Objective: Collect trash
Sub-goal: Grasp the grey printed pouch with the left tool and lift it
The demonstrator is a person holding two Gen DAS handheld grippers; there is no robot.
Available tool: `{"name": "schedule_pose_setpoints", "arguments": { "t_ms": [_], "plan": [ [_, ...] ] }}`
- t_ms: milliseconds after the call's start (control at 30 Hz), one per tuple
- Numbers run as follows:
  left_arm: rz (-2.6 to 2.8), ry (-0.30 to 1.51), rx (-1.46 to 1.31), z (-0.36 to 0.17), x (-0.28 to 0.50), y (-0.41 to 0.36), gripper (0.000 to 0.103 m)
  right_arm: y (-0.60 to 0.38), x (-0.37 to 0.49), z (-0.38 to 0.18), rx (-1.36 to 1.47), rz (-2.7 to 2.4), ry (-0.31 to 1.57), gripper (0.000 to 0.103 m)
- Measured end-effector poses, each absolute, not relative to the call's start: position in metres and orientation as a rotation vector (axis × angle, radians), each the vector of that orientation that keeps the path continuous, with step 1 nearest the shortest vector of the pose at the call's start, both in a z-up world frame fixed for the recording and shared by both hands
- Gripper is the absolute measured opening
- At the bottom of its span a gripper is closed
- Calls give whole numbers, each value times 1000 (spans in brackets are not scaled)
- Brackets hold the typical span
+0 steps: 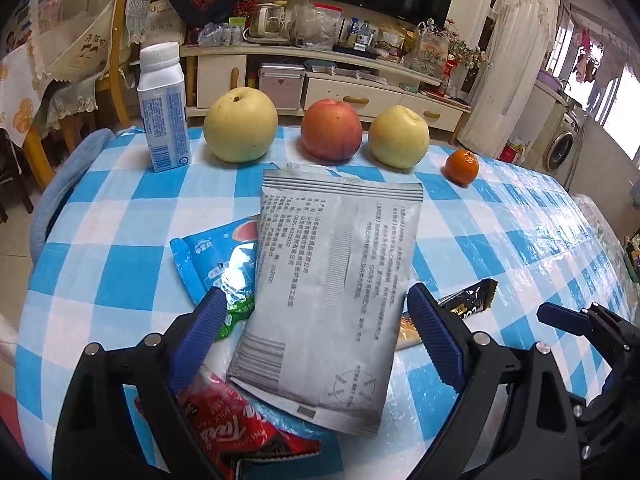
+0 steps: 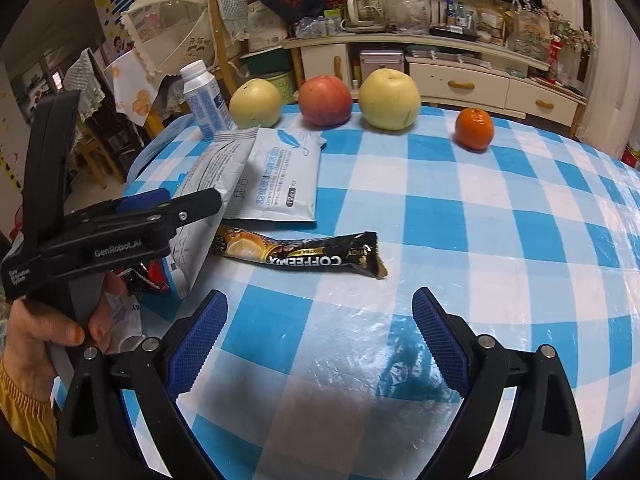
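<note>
Two down-tilted wrist views, shared table (image 1: 120, 216)

— Where did the fruit stand?
— Behind the printed pouch (image 1: 332, 300): pear (image 1: 240, 125), apple (image 1: 331, 129), second pear (image 1: 399, 137); bottle (image 1: 163, 107) far left, mandarin (image 1: 462, 166) right.
— And beside the pouch?
— Coffee sachet (image 2: 304, 254), right.

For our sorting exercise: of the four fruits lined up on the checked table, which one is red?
The red apple, second from the left between two yellow-green pears; the small orange sits at the right end.
</note>
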State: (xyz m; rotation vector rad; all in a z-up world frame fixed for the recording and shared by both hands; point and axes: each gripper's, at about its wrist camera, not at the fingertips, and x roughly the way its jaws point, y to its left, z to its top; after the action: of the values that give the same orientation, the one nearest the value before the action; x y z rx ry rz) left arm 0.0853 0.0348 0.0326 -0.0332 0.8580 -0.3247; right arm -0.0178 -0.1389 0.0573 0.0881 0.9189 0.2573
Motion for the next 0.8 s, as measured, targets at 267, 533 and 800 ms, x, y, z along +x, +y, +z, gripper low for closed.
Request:
{"name": "schedule_pose_setpoints", "arguments": {
  "t_ms": [267, 533, 800],
  "plan": [
    [-375, 909, -82, 24, 97, 31, 86, -138, -3, 45, 49, 245, 922, 93],
    [-374, 928, -107, 20, 99, 33, 73, -141, 12, 36, 80, 285, 927, 93],
    [-345, 918, -163, 30, 90, 53, 69, -140, 23, 20, 126, 348, 972, 93]
  ]
}}
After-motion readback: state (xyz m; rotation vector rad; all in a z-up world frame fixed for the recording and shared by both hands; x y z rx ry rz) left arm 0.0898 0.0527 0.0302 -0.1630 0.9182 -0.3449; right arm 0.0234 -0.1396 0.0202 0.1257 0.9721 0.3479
